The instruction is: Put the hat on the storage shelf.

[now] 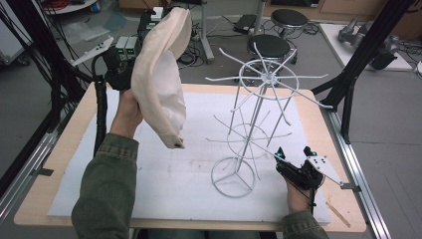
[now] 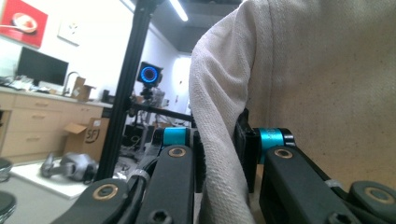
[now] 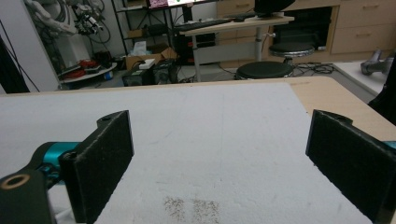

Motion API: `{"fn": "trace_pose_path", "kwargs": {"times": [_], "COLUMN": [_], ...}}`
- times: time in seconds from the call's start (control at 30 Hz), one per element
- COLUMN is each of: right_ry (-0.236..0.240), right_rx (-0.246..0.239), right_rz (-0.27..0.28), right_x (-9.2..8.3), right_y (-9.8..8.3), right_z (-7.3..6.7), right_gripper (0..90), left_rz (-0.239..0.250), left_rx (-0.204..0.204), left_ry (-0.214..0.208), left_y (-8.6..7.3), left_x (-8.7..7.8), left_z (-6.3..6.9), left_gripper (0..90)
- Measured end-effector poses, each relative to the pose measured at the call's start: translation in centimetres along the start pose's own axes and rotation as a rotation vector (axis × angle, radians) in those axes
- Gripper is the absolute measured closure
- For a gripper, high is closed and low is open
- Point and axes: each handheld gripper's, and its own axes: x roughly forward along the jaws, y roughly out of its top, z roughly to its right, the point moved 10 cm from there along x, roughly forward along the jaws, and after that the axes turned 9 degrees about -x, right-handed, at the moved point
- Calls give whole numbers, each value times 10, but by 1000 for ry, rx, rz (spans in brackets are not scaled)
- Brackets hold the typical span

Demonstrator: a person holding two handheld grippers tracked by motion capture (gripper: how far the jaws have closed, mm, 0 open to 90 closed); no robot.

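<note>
Our left tool [image 2: 219, 154] is clamped on a cream cloth [image 1: 161, 74] raised above the desk [image 1: 59, 149]; our right tool [image 3: 219, 158] stands apart, beside the wire rack [image 1: 259, 114].

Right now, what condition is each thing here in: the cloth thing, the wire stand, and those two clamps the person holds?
Cap: lifted off the table, hanging from the left gripper.
Left gripper: shut on the cap's fabric edge, raised.
Right gripper: open, holding nothing, low over the white mat.
Rack: upright on the mat, its wire arms bare.
</note>
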Motion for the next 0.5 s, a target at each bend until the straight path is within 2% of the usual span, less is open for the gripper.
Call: {"fn": "trace_pose_path", "kwargs": {"times": [0.27, 0.5], "right_ry": [12, 13], "right_rx": [-5, -5], "right_rz": [3, 4], "right_x": [0, 0], "right_y": [1, 1], "right_z": [-3, -3], "right_gripper": [66, 66], "left_rz": [-10, -23], "left_rx": [19, 20], "left_ry": [-57, -73], "left_y": [10, 13], "left_x": [22, 39], "left_z": [14, 21], "left_gripper": [811, 811]}}
